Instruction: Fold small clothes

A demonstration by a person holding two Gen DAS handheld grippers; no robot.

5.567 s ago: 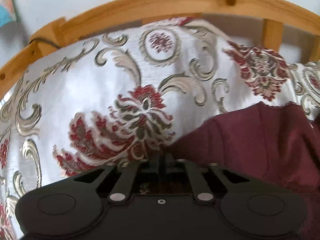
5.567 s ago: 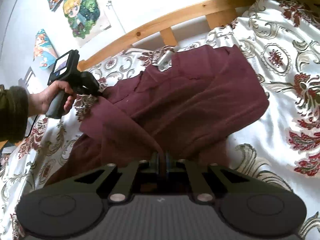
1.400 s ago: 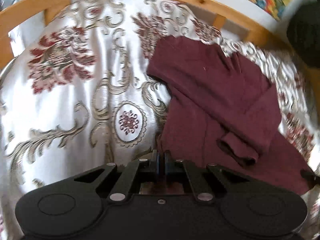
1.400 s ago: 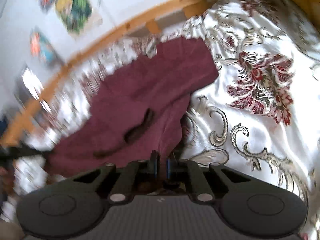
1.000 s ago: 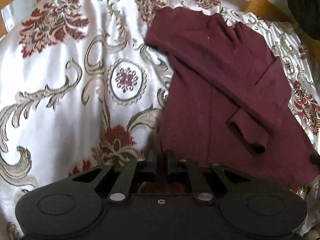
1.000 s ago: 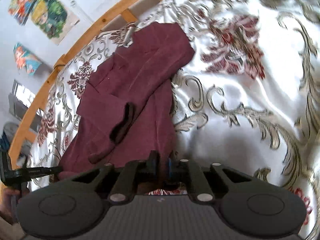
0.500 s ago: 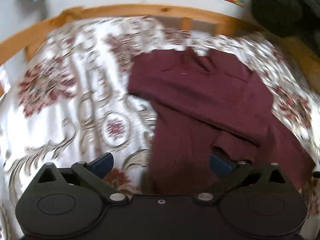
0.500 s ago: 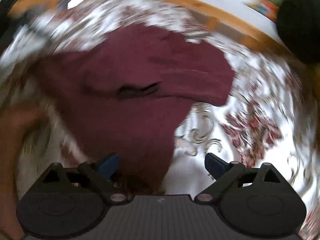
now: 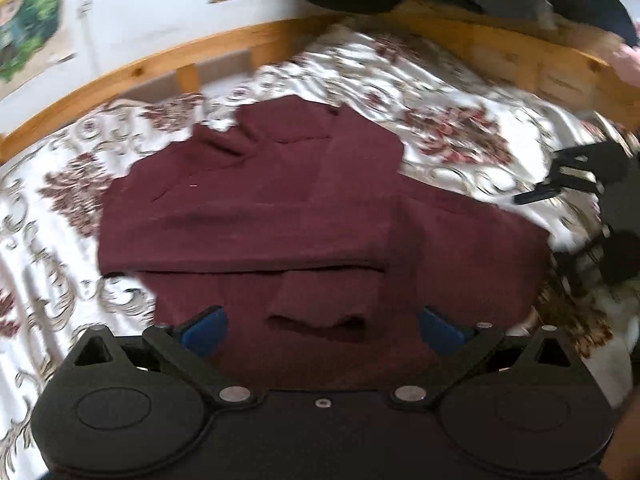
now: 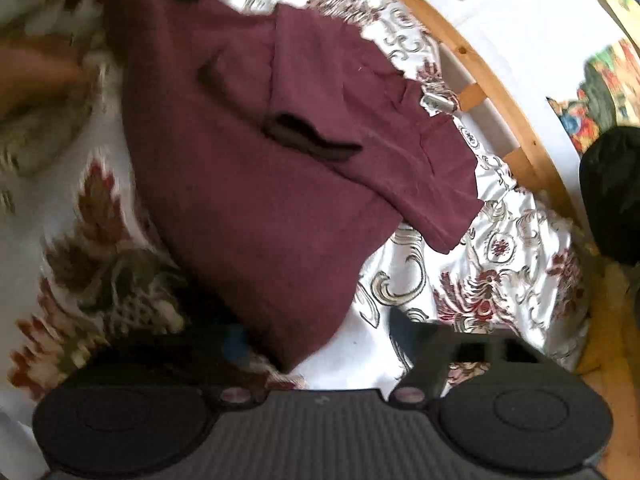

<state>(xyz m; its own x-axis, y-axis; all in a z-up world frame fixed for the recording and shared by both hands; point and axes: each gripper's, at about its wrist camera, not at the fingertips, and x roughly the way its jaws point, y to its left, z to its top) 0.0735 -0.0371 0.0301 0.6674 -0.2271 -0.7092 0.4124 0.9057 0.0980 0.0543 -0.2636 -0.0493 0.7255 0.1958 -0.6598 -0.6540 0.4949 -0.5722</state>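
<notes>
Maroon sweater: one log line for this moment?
sweater: flat on bedspread, sleeve folded across | left tool: open | right tool: open

Light: soft daylight, fairly bright, sheen seen on the bedspread [image 9: 460, 92] | Shadows: faint | Blur: heavy motion smear in right wrist view, milder in left | Edges: fisheye bending, dark vignetted corners

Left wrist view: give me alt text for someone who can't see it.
A maroon garment lies partly folded on a floral bedspread, one sleeve laid across its body. The left gripper hangs open above its near edge. The right gripper is off to the right, beside a wooden bed rail.
</notes>
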